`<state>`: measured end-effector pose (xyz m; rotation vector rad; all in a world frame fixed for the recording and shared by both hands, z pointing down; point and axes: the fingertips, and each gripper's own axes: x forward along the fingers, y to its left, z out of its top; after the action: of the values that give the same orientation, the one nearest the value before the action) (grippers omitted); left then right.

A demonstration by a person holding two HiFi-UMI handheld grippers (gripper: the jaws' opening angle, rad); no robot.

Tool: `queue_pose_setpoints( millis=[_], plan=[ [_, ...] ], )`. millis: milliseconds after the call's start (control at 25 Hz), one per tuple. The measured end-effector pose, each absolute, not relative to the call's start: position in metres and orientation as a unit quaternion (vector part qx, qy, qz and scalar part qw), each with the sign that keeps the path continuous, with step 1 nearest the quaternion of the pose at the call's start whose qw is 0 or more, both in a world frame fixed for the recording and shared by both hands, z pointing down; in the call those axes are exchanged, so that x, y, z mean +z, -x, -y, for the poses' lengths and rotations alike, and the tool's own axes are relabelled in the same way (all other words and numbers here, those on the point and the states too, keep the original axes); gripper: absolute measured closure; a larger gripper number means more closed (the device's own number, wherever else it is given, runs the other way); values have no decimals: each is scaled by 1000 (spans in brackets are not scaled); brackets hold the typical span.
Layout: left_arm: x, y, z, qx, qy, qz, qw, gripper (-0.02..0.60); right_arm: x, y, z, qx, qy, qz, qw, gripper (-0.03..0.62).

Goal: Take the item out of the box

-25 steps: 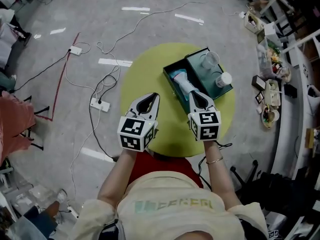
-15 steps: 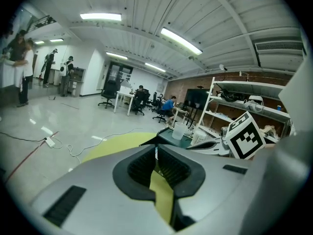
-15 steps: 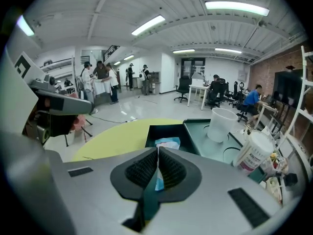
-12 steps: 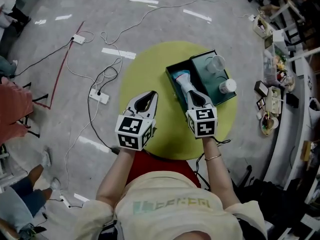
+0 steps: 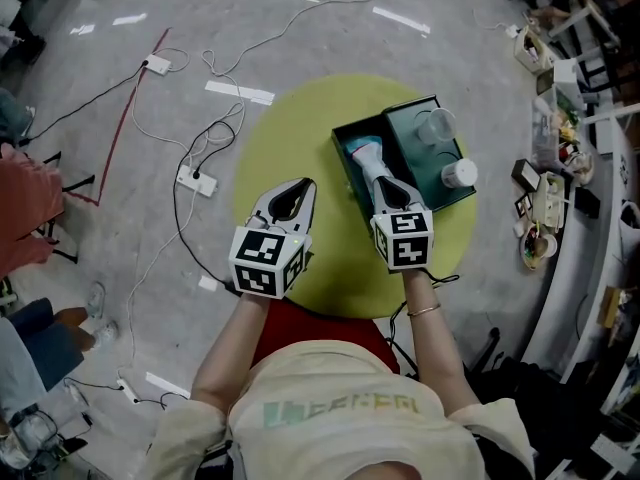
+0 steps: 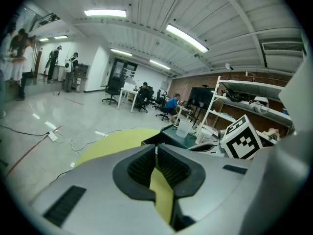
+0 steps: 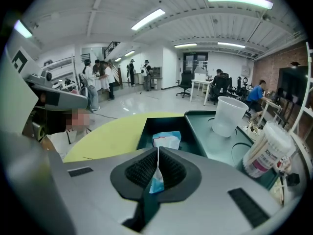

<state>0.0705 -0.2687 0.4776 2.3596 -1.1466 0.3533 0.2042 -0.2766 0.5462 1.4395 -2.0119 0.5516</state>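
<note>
Dark teal box point(image 5: 340, 146) on a round yellow-green table point(image 5: 290, 128): its left-hand compartment holds a blue-and-white packet point(image 5: 366, 156), its right-hand tray a clear cup point(image 5: 434, 126) and a white-capped jar point(image 5: 458, 174); right gripper point(image 7: 157, 151), jaws clenched and empty, at the box's near edge; left gripper point(image 6: 156, 148), jaws likewise closed, left of the box.

Top point(image 5: 335, 408): cream, teal lettering across chest.
Lap: red cloth point(image 5: 315, 328).
Right wrist: thin bangle point(image 5: 427, 311).
Left gripper point(image 5: 300, 184), right gripper point(image 5: 384, 180): grey shells, black ribbed pads, black-and-white marker cubes.
</note>
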Motion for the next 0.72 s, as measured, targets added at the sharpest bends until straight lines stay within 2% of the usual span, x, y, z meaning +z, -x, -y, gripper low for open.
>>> queue_pose_setpoints(
  millis=[720],
  plan=[
    [492, -78, 276, 132, -862, 413, 263, 551, 561, -202, 284, 173, -529, 744, 370, 556]
  ],
)
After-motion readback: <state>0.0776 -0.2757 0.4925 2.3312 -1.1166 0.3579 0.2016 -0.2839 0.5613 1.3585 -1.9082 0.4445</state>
